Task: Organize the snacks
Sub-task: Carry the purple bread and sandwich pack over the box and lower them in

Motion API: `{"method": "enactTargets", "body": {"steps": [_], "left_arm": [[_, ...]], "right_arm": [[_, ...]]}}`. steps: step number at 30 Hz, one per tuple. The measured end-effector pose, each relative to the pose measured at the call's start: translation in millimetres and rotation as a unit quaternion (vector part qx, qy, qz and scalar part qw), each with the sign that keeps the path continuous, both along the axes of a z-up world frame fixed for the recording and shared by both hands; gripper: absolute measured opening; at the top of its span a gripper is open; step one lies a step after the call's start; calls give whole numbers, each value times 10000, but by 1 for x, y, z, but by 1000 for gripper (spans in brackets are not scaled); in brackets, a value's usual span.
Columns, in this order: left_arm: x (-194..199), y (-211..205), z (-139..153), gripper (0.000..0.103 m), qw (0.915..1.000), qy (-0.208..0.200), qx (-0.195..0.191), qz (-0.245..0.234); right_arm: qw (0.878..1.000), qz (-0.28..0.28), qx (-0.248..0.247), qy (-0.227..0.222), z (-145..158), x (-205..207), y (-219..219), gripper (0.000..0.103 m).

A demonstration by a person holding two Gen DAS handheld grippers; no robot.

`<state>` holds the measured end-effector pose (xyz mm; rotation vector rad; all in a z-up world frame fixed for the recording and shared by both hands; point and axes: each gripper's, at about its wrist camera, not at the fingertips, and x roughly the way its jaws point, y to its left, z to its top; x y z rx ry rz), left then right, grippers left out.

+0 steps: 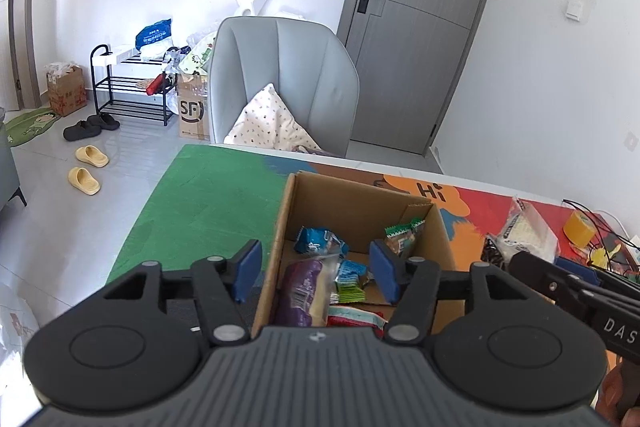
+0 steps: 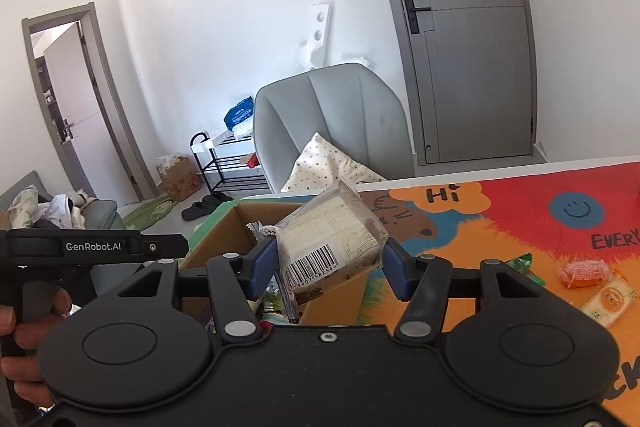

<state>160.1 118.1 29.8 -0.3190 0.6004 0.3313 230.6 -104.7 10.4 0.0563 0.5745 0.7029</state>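
An open cardboard box stands on the colourful table mat. Inside lie a purple packet, a blue packet, green packets and a red one. My left gripper hovers open above the box's left wall, nothing between its blue pads. My right gripper is shut on a clear-wrapped cake packet with a barcode, held just right of the box. The same packet shows at the right in the left wrist view.
Loose snacks lie on the mat to the right: an orange packet, a pale yellow packet, a green wrapper. A yellow tape roll and cables sit far right. A grey armchair stands behind the table.
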Motion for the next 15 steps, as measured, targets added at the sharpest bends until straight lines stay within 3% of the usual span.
{"method": "enactTargets", "body": {"steps": [5, 8, 9, 15], "left_arm": [[-7, 8, 0, 75, 9999, -68, -53, 69], [-7, 10, -1, 80, 9999, -59, -54, 85], [-7, 10, -2, 81, 9999, -53, -63, 102], [-9, 8, -2, 84, 9999, -82, -127, 75]], "right_arm": [[9998, 207, 46, 38, 3, -3, 15, 57], [9994, 304, 156, -9, 3, -5, 22, 71], [9995, 274, 162, 16, 2, -4, 23, 81], [9998, -61, 156, 76, 3, -4, 5, 86]]}}
